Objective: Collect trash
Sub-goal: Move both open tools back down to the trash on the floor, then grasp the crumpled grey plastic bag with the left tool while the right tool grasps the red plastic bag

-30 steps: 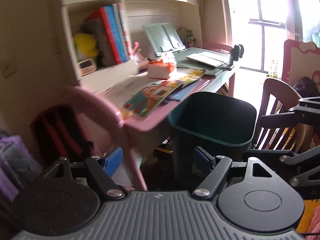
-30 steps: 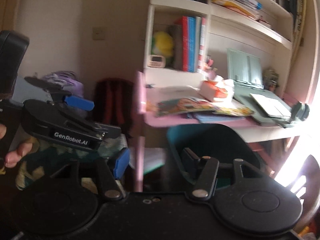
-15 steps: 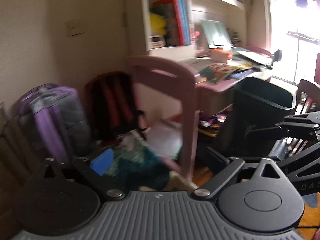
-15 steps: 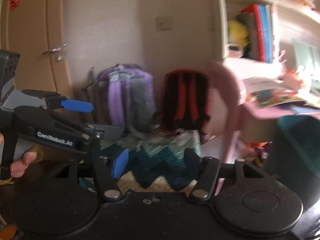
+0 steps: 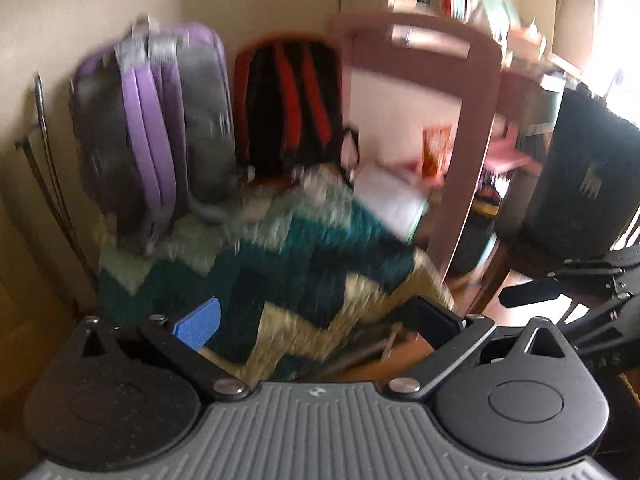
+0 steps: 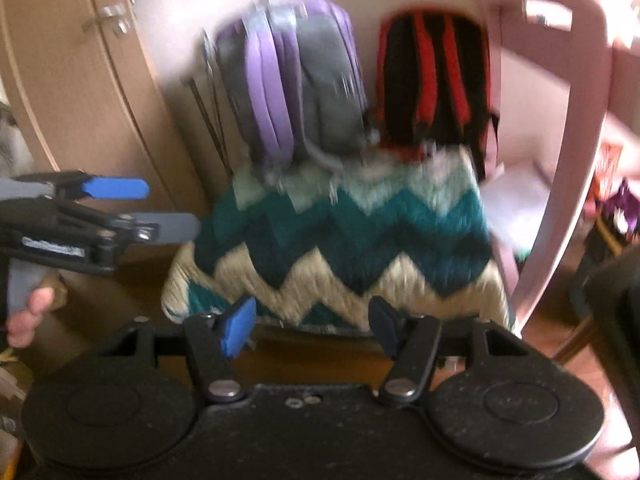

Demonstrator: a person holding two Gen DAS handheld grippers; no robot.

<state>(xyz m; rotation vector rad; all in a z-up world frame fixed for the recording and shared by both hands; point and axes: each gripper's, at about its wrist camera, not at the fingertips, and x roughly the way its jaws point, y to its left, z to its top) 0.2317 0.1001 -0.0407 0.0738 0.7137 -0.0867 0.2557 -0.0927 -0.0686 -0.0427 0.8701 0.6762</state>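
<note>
Both views swung away from the desktop and shelves seen a second before, down toward the floor beside the desk; heavy motion blur throughout. Left gripper (image 5: 316, 320) spread wide and empty, jaws just opened further within the last second. Right gripper (image 6: 310, 326) parted at a moderate width, also empty, barely changed. Now in front of both: a zigzag-patterned rug (image 6: 352, 248), with a purple backpack (image 5: 156, 120) and a black-and-red backpack (image 5: 292, 104) leaning against the wall behind it. At the right edge of the left view, the dark trash bin (image 5: 580, 176) beside the pink desk frame (image 5: 468, 152). Likely trash: white paper (image 5: 392, 200) at the far right corner of the rug, next to the desk leg, plus an orange packet (image 5: 436, 148) under the desk (too blurred to confirm either). Judged stage: search and approach, nothing collected yet; opened left jaws suggest a pickup being readied.
</note>
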